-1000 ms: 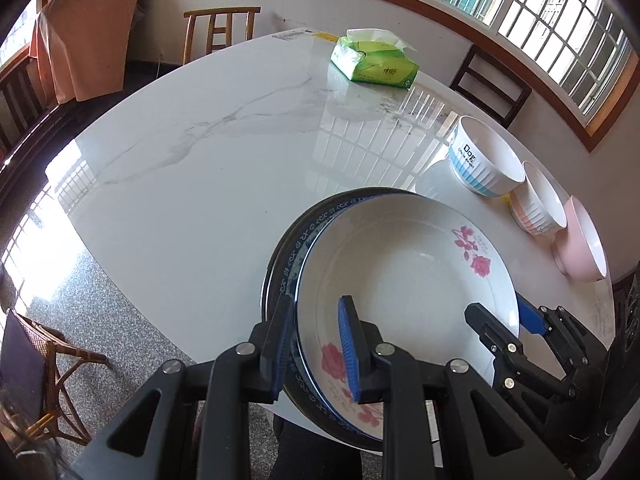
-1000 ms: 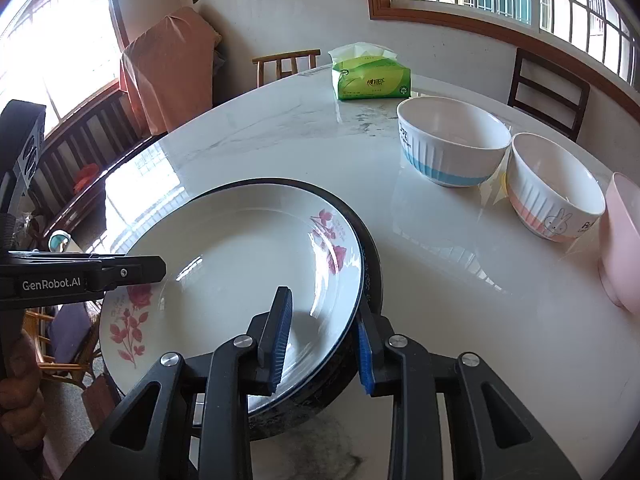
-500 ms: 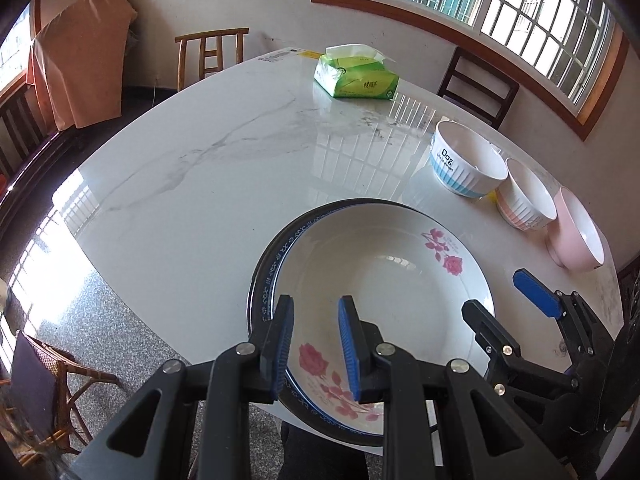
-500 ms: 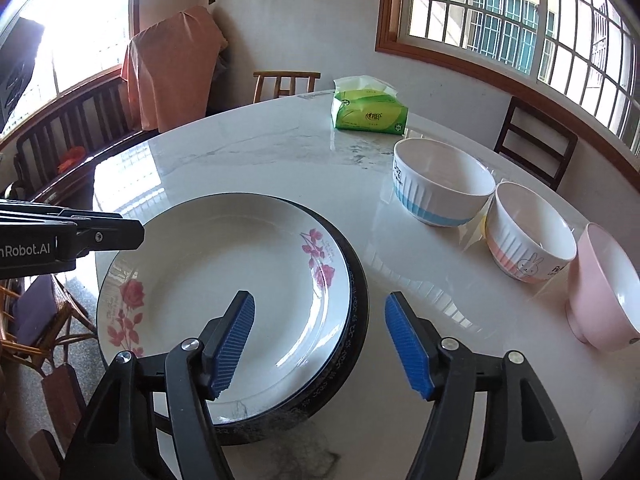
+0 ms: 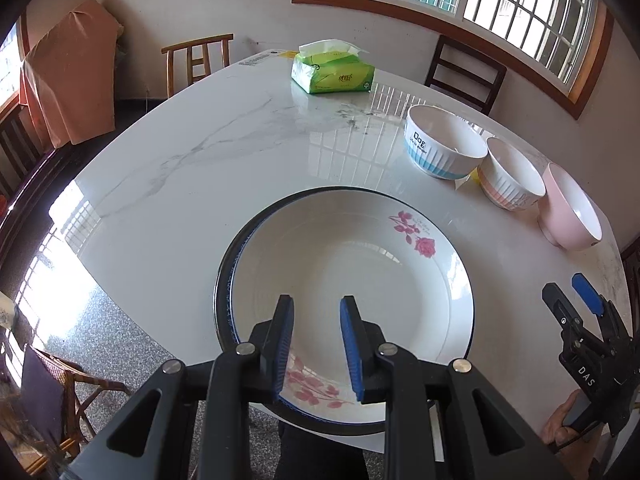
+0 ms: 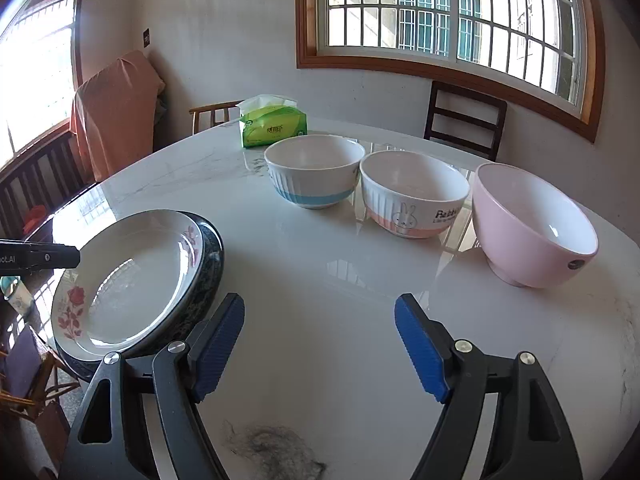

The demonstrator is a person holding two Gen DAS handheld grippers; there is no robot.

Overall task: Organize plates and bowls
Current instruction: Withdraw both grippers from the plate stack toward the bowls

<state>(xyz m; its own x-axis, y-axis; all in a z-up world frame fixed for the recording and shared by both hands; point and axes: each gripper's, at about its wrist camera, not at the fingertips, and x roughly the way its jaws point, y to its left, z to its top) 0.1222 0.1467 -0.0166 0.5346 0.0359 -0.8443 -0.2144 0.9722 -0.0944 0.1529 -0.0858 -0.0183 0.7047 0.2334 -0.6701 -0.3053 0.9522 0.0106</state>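
While holding the left claw, narrowly parted and pinching nothing, above the stacked plates at the desk's near edge, carry the opening, empty right claw to the pink bowl, straddling its rim squarely.

You are looking at a white rose-printed ceramic plate sitting nested in a dark-rimmed plate at the near table edge (the pair is overhanging it slightly). Three bowls are standing upright in a row to the right: a white ribbed blue-banded bowl, a white pink-banded rabbit bowl, and a plain pink bowl.
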